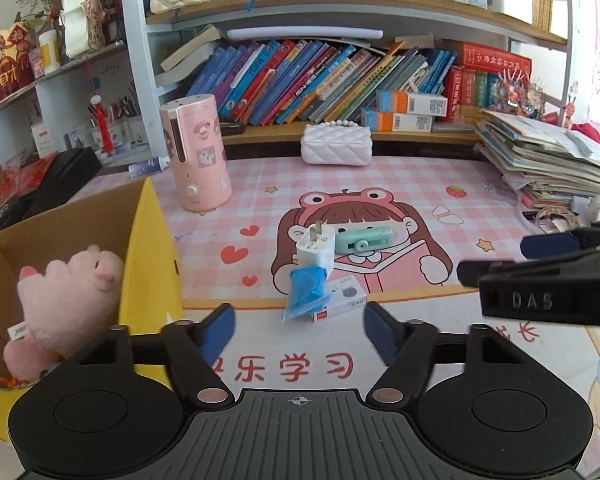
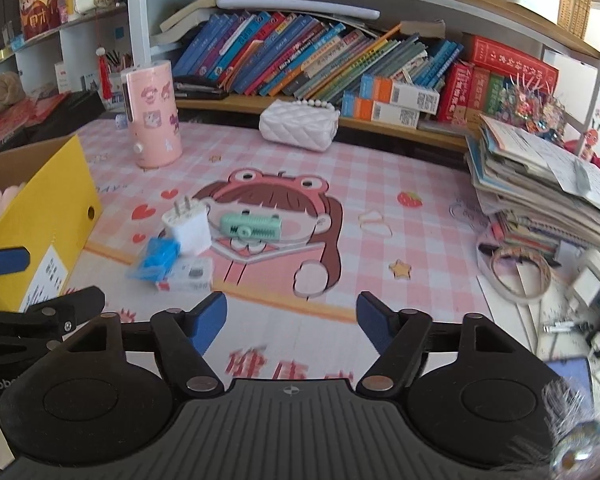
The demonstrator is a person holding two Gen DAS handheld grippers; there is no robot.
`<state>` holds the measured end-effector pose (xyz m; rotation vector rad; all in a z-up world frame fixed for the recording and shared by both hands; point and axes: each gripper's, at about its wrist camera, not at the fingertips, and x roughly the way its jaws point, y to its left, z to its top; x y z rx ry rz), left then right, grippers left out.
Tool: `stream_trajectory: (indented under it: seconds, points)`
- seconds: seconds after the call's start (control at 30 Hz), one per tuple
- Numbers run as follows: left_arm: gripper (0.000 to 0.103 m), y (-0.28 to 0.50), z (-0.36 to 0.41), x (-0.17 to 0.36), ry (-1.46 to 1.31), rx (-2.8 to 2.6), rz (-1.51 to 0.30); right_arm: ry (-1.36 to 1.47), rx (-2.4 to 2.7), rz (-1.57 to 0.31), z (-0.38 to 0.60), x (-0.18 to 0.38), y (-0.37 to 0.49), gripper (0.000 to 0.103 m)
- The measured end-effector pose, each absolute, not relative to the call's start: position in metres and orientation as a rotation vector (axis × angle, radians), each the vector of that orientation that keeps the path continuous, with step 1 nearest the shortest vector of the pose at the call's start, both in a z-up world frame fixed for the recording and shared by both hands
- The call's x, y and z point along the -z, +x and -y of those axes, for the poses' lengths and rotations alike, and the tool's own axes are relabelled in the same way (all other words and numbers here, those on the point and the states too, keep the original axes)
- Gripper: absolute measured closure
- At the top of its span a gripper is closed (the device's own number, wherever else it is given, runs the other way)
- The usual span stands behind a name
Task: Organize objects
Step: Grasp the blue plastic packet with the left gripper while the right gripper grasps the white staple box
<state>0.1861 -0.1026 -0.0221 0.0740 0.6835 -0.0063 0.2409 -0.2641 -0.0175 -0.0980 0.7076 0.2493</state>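
both grippers spread wide, holding nothing. left gripper (image 1: pixel 299 326) sits low center, the blue packet (image 1: pixel 305 290) and small box (image 1: pixel 340 298) just above it, charger (image 1: pixel 315 246) and green stapler (image 1: pixel 364 241) behind. yellow box (image 1: pixel 152 256) with pink plush (image 1: pixel 70 284) at left. right gripper (image 2: pixel 291 320) has that pile up-left.

A white charger (image 1: pixel 315 245), mint-green stapler (image 1: pixel 364 240) and blue packet (image 1: pixel 306 286) lie on the pink-checked worktop (image 1: pixel 420 184) beside a yellow box (image 1: pixel 150 264).

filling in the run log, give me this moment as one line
left hand-held gripper: open, empty | right hand-held gripper: open, empty | pink plush: in yellow box | charger, blue packet, green stapler: on mat
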Motion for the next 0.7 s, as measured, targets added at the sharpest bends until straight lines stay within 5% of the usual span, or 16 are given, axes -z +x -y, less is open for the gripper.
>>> stream_trajectory:
  seconds: [0.57,0.7]
  points:
    - [0.045,0.261,0.108,0.061,-0.001,-0.059,-0.763,-0.091,-0.313,-0.691,0.265,0.023,0.300,0.043]
    - [0.054,0.275,0.101,0.070,-0.061,-0.056,-0.790,-0.101,-0.318,-0.699,0.267,0.025,0.303,0.043]
